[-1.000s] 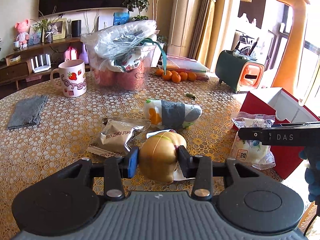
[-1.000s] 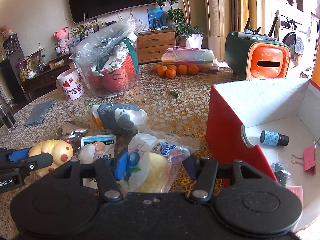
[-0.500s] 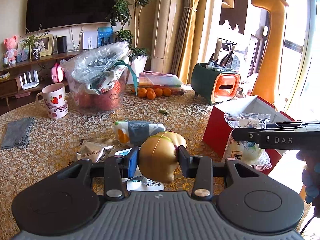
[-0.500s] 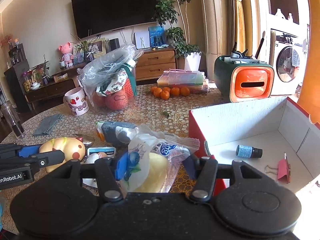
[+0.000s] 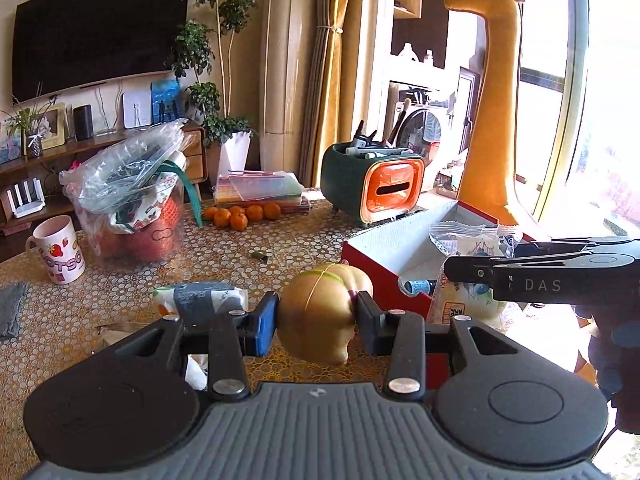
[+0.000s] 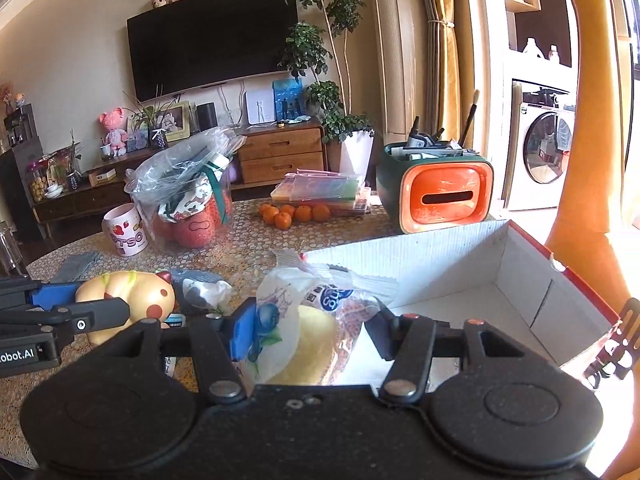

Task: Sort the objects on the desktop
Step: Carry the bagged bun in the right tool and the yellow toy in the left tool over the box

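Note:
My left gripper (image 5: 314, 322) is shut on a yellow squishy toy (image 5: 320, 300) with red spots, held above the table. The same toy (image 6: 132, 292) and left gripper (image 6: 90, 306) show at the left of the right wrist view. My right gripper (image 6: 312, 332) is shut on a clear bag of bread (image 6: 304, 320) with a blueberry print. That bag (image 5: 468, 240) hangs over the near corner of the red box (image 5: 384, 248), which is white inside (image 6: 440, 248). A small blue-labelled bottle (image 5: 418, 285) lies in the box.
On the patterned table stand a strawberry mug (image 5: 58, 254), a clear tub stuffed with bags (image 5: 132, 200), tangerines (image 5: 240, 214) and a green-and-orange pen holder (image 5: 376, 184). A grey-wrapped snack (image 5: 200, 300) lies near the toy. A yellow giraffe figure (image 5: 488, 120) stands behind the box.
Both grippers have risen and moved right with their loads. The bread bag has gone from beside the red box to over its corner, and the toy now hangs close to the box's side.

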`<state>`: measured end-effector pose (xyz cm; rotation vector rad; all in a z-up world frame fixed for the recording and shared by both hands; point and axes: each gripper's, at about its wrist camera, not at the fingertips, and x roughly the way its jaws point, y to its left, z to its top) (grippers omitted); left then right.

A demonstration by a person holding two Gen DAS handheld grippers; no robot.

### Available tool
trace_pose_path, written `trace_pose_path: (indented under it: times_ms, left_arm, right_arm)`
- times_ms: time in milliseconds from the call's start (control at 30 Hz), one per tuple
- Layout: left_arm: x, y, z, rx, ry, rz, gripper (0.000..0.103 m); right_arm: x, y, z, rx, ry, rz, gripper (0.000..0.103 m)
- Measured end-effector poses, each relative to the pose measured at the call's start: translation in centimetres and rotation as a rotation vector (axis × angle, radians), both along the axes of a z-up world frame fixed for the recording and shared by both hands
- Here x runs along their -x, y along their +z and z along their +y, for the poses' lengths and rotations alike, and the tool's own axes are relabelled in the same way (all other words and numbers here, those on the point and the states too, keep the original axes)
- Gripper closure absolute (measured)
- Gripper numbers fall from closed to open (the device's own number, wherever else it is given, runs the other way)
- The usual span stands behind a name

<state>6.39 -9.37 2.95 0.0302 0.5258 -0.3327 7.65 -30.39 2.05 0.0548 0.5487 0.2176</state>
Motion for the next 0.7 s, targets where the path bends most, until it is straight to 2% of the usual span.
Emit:
trace_pose_path:
  times_ms: [367,700]
  left_arm:
    - [-1.2,0.7,-5.6,-0.033,-0.084,-0.007,0.063]
    - [-2.8,0.0,-10.6,-0.073,-0.167,0.011,0.063]
  right_arm:
    - [0.0,0.3,-5.0,0.001,-0.051,-0.026,0.047]
    - [-0.9,-0.4,-8.9,0.005,-0.100,-0.021,0.047]
